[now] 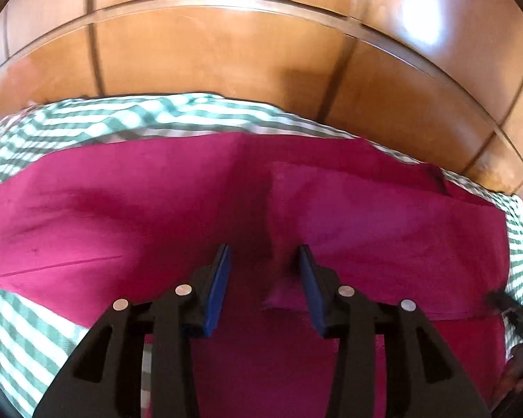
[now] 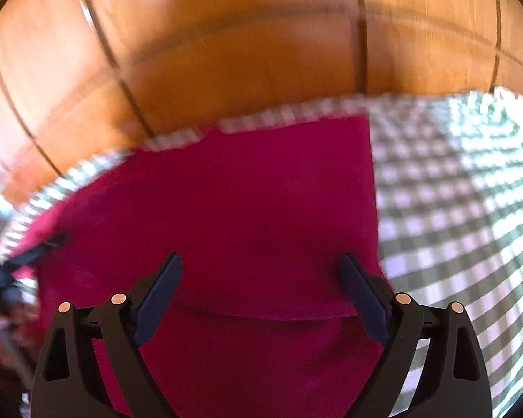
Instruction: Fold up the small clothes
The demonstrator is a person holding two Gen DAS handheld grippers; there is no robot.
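A magenta garment (image 1: 122,216) lies spread on a green-and-white checked cloth (image 1: 87,122). A folded layer of the garment (image 1: 383,216) covers its right half, and a raised crease runs down toward me. My left gripper (image 1: 264,257) hovers over that crease with a gap between its blue pads (image 1: 219,278), open, gripping nothing. In the right wrist view the garment (image 2: 244,191) fills the middle, with a fold edge low in the picture. My right gripper (image 2: 261,261) stands wide open above it, near the garment's right edge.
Brown wooden cabinet doors (image 1: 226,52) rise right behind the checked cloth (image 2: 453,191). A dark piece of the other gripper shows at the right edge of the left wrist view (image 1: 512,310) and at the left edge of the right wrist view (image 2: 35,250).
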